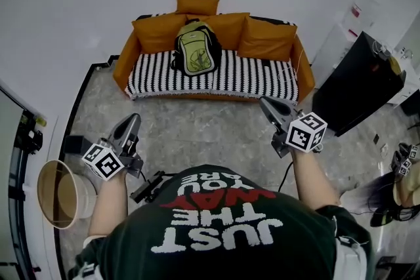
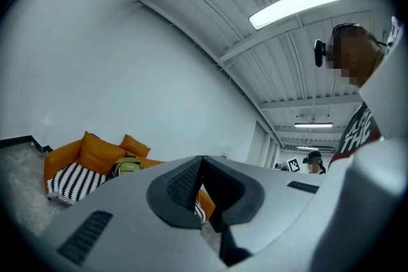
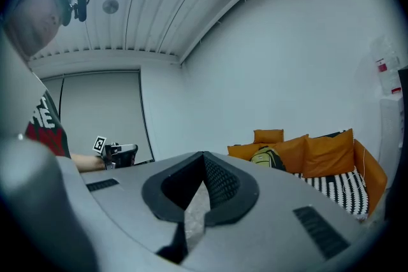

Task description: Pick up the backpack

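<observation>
Backpack (image 1: 196,49) on sofa (image 1: 262,79); well apart from left tool (image 1: 134,119), right tool (image 1: 266,102)

Left gripper (image 1: 133,119), right gripper (image 1: 266,102) extended forward, jaws together, empty.

In the left gripper view, the body of the left claw (image 2: 203,159) hides most of the right half of the sofa (image 2: 73,169) at 8 o'clock. The backpack (image 2: 127,167) there is too small for detail. In the head view, the edge cuts off a second person (image 1: 387,199) at 4 o'clock.
</observation>
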`<state>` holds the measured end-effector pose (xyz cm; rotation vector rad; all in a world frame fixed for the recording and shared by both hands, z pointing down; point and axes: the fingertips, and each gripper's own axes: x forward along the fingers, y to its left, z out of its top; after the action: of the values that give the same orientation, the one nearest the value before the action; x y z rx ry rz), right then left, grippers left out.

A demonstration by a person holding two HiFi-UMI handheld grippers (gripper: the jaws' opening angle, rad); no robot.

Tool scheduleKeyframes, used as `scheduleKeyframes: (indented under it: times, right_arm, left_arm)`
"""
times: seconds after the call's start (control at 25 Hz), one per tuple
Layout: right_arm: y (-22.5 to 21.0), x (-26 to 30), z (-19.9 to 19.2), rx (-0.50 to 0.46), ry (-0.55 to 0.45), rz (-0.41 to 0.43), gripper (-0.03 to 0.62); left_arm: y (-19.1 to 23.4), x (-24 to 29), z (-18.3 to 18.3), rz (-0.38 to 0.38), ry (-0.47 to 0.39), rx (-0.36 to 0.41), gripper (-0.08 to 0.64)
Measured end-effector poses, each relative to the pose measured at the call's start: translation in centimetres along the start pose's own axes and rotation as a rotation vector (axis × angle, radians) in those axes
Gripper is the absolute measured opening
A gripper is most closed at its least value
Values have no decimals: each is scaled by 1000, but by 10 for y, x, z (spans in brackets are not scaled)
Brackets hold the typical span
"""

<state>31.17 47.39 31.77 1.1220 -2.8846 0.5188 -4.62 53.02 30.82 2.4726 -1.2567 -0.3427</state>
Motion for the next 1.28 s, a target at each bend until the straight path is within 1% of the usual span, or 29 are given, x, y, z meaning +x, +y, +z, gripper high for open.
scheduleKeyframes:
  times: [0.2, 0.36, 0.48, 0.6, 0.8, 0.92, 1.08, 1.2, 1.28]
  right_arm:
    - [-23, 0, -7, 4, 15, 14, 26]
    - [-44, 21, -15, 38, 36, -1, 26]
    - [-57, 50, -16, 42, 54, -4, 26]
    - [-70, 95, -13, 40, 64, -23, 26]
    - [-103, 186, 4, 27, 46, -85, 26]
    - [-120, 251, 23, 58, 30, -109, 26]
    - [-138, 329, 59, 41, 8, -115, 26]
    - [-149, 371, 69, 44, 12, -120, 26]
    - [-158, 389, 71, 42, 26, -126, 26]
  left_arm:
    - [9, 21, -7, 16, 8, -18, 11]
    - [34, 40, -12, 29, 34, -48, 11]
    - [61, 57, -7, 29, 40, -57, 11]
    - [107, 82, -1, 4, 50, -72, 11]
    - [200, 139, 19, -76, 58, -81, 11]
    - [262, 176, 47, -98, 73, -89, 11]
    - [333, 219, 88, -129, 105, -69, 11]
    - [377, 240, 105, -131, 107, -83, 11]
    - [396, 253, 112, -130, 103, -96, 11]
